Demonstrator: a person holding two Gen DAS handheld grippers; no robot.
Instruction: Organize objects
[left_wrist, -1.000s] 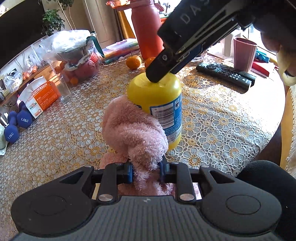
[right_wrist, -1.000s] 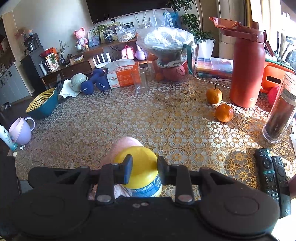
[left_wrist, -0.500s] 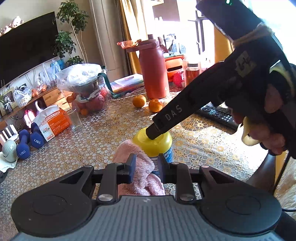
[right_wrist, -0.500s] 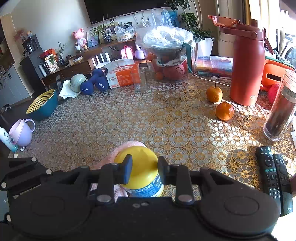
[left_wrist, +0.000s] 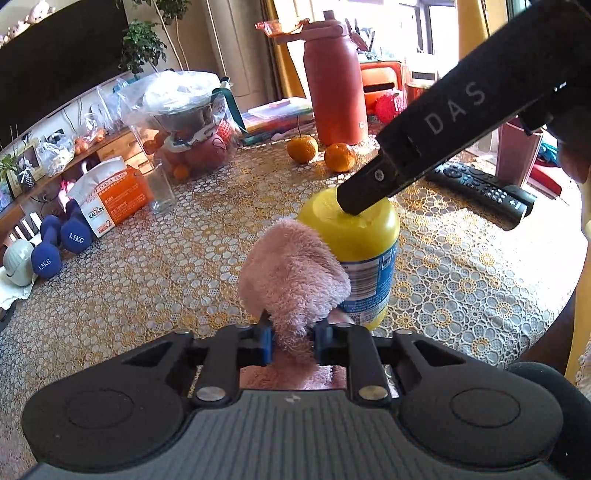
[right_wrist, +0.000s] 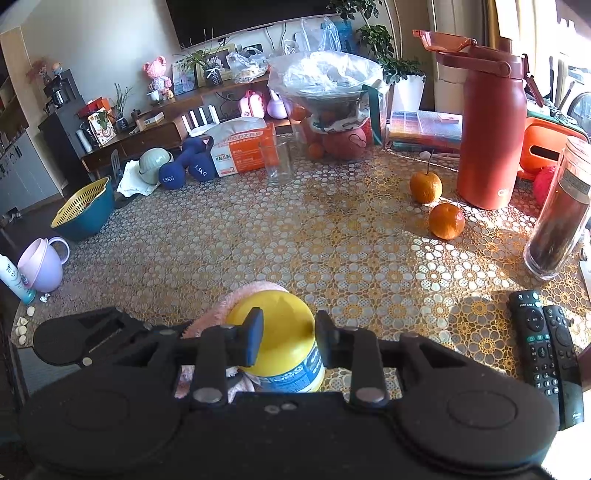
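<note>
Since a moment ago the left tongs have dropped back low behind the pink cloth after lifting away from it, and their jaws are closing, the blue pads now nipping its fluffy lower edge.

Largest first: the table, under a lace-patterned cover, carries everything. On its far side stand a red flask, a bagged bowl and an orange box; two oranges sit in the sun, and two remotes lie at the near right. Close to the near edge stands the bottle, upright, with a yellow cap and blue label. The cloth is bunched up against its left side, touching it.

The right tongs sit narrow on the bottle's cap, pressing it from above as seen from the left view; I judge they are steadying it.

The cloth looks light, soft and limp, so it should sag and drag wherever it is pinched; a bite on a thick fold would hold better than the fringe. The bottle looks stiff and smooth, its rounded cap slippery; the straight labelled body would be the surer place to grip.
</note>
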